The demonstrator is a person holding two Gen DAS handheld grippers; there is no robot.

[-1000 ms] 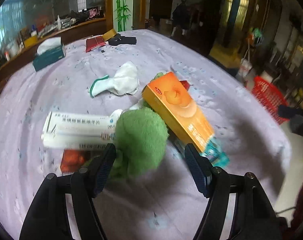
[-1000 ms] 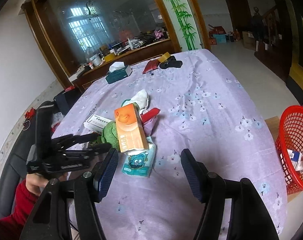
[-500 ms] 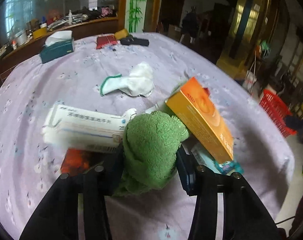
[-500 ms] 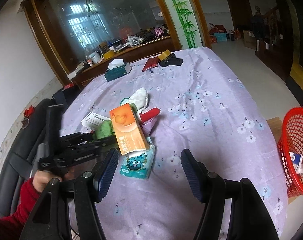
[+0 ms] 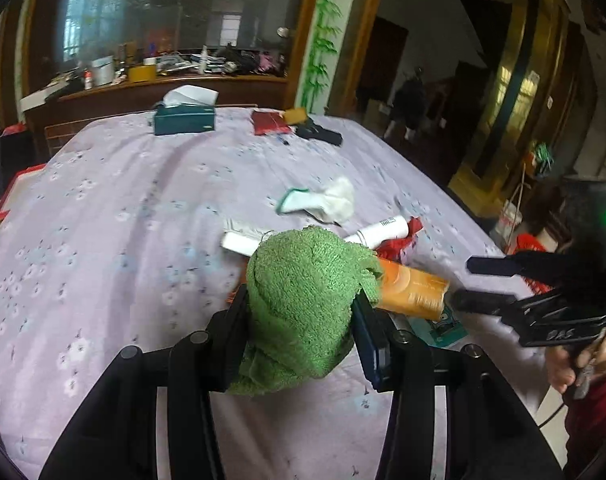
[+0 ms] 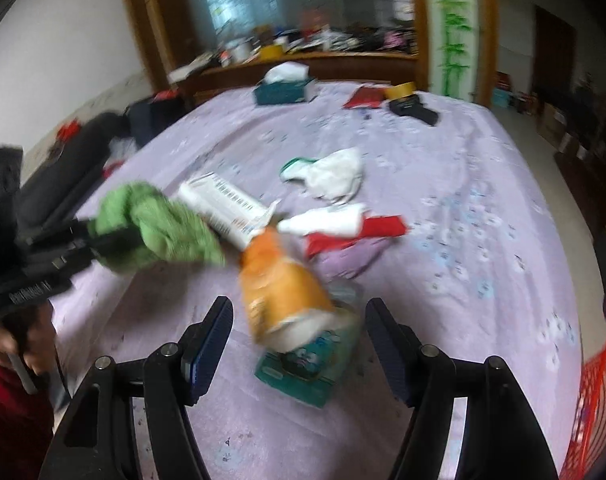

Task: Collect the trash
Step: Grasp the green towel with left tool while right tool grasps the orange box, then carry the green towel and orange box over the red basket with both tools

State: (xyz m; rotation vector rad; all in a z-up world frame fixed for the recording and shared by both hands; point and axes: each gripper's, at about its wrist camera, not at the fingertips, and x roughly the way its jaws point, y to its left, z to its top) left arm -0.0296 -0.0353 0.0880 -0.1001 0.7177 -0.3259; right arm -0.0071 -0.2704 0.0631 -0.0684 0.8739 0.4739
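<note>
Green terry cloth, a crumpled rag (image 5: pixel 303 304), sits clamped between the left gripper's (image 5: pixel 301 320) pads, lifted clear of the lilac flowered tablecloth (image 5: pixel 115 240). The right gripper (image 6: pixel 299 344) has its jaws opening, nothing pressed between them, framing the orange cardboard box (image 6: pixel 283 284) that leans on a teal tissue pack (image 6: pixel 307 364).

The rag hangs loose below the pads, so a trailing fold could snag the white medicine box (image 6: pixel 227 204) or drag the white tube (image 5: pixel 383 230) along. The orange box is tilted and propped; a one-sided touch could tip it off the pack. The red mesh basket (image 6: pixel 599 400) sits off the table's edge, so a hurried swing risks a drop short of it.
</note>
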